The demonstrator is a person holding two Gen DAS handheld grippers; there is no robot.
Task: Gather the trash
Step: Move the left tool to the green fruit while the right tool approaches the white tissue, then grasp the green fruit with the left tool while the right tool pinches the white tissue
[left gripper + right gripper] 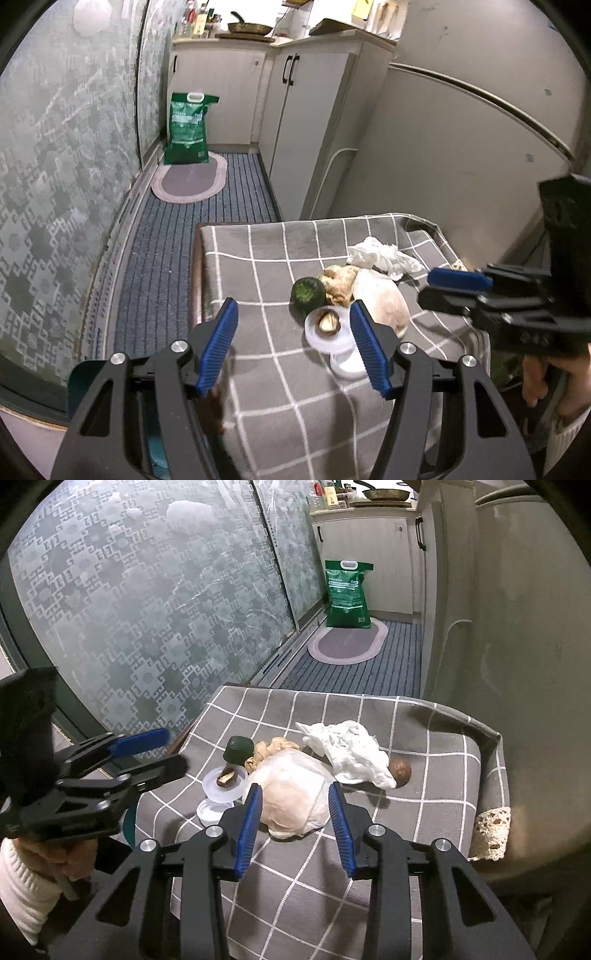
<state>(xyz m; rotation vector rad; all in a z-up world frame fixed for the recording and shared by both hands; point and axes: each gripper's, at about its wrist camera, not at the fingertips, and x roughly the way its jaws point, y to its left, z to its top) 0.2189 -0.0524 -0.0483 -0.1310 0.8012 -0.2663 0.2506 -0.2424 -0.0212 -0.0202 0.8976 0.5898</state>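
Trash lies bunched on a table under a grey checked cloth [258, 258] [424, 812]: crumpled white tissue [384, 254] [347, 749], a pale plastic bag [384, 302] [295, 805], a dark green round piece [307, 291] [238, 749], a beige knobbly lump [340, 282] [273, 747], a tipped clear cup [325, 328] [225, 779] holding a brown shell, and a brown ball [400, 770]. My left gripper [294, 302] [173, 751] hovers open near the cup, holding nothing. My right gripper [295, 787] [424, 288] is open, its pads framing the bag without visibly pressing it.
A frosted patterned sliding door [147, 609] runs along the table's left. White cabinets [306, 110] and a pale appliance [461, 147] stand right. A green sack [188, 129] and oval mat [188, 177] sit on the striped floor. A porous sponge [493, 834] hangs at the right edge.
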